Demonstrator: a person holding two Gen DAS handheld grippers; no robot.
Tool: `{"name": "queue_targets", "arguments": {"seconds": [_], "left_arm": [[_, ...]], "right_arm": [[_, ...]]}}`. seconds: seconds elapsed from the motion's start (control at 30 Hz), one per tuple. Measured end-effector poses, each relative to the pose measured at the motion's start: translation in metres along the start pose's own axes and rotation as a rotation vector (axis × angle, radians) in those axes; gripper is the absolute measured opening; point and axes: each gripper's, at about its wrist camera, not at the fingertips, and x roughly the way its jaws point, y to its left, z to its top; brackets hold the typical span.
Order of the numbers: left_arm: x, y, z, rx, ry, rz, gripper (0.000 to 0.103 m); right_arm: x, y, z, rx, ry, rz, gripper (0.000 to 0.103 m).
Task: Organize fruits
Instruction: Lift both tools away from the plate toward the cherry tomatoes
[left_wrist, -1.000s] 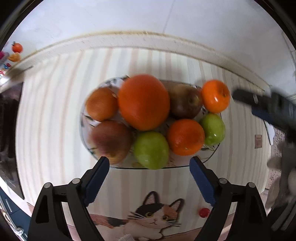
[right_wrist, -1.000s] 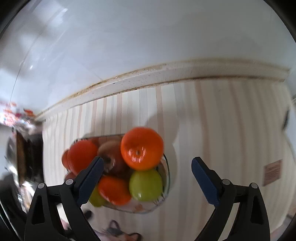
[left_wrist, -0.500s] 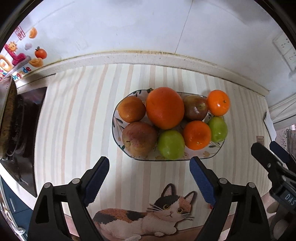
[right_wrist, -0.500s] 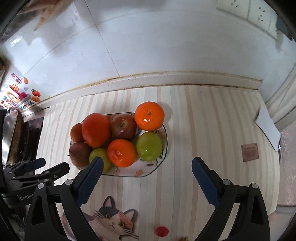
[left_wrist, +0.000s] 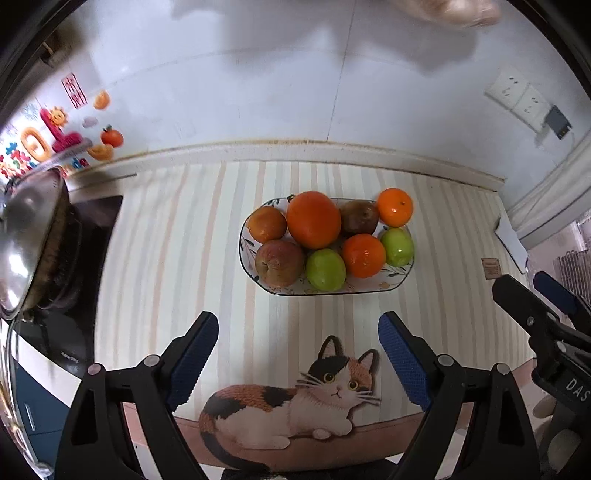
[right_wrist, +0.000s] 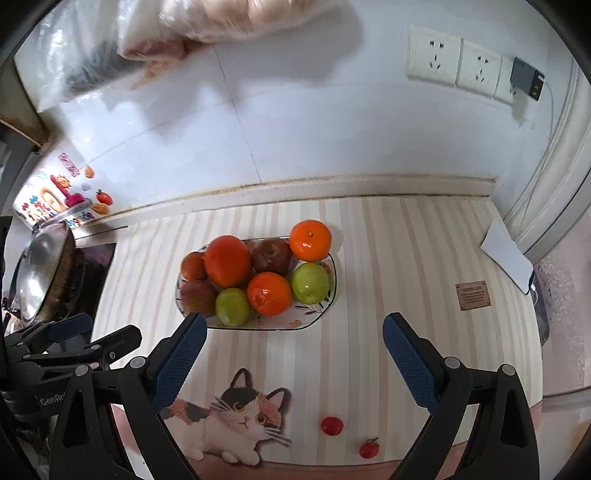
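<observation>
Sitting ahead of both pairs of fingers, the plate (left_wrist: 397, 286) is carrying the fruits: a large orange (left_wrist: 313, 219), two smaller oranges (left_wrist: 363, 255), two green apples (left_wrist: 325, 269), two red apples (left_wrist: 279, 262) and a tangerine (left_wrist: 394, 206) perched at the far rim. Two cherry tomatoes (right_wrist: 331, 425) are lying loose on the mat, below and between the right gripper (right_wrist: 294, 354) fingers, well apart from the plate. Both grippers are hanging wide open and holding nothing; the left gripper (left_wrist: 298, 349) is hovering short of the plate's near rim. Judging by the heap, the pile looks nearly complete, so the loose tomatoes are likely what is left. Doing that well is calling for a low approach with the fingers straddling one tomato, closing gently, since small smooth rounds are prone to rolling away or squashing. The fruit skins are looking glossy and slick, the plate is a shallow glazed oval with a leaf pattern, and the striped mat (right_wrist: 406, 258) with its cat print (right_wrist: 240, 417) is lying flat and soft-looking.
</observation>
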Motion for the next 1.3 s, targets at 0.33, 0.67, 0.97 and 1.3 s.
{"name": "queue_targets", "arguments": {"seconds": [0.33, 0.67, 0.97, 1.3], "left_arm": [[-0.05, -0.004, -0.016, 0.013, -0.046, -0.016, 0.089], [-0.08, -0.005, -0.03, 0.011, -0.082, -0.029, 0.089], [-0.083, -0.008, -0.037, 0.009, -0.084, -0.02, 0.089], [-0.05, -0.012, -0.038, 0.007, -0.032, -0.008, 0.089]], "right_arm": [[-0.063, 0.011, -0.012, -0.021, -0.076, 0.016, 0.098], [-0.095, 0.015, -0.022, -0.019, -0.096, 0.03, 0.098], [-0.097, 0.017, -0.029, -0.006, -0.085, 0.053, 0.098], [-0.073, -0.01, -0.037, 0.087, -0.033, 0.084, 0.098]]}}
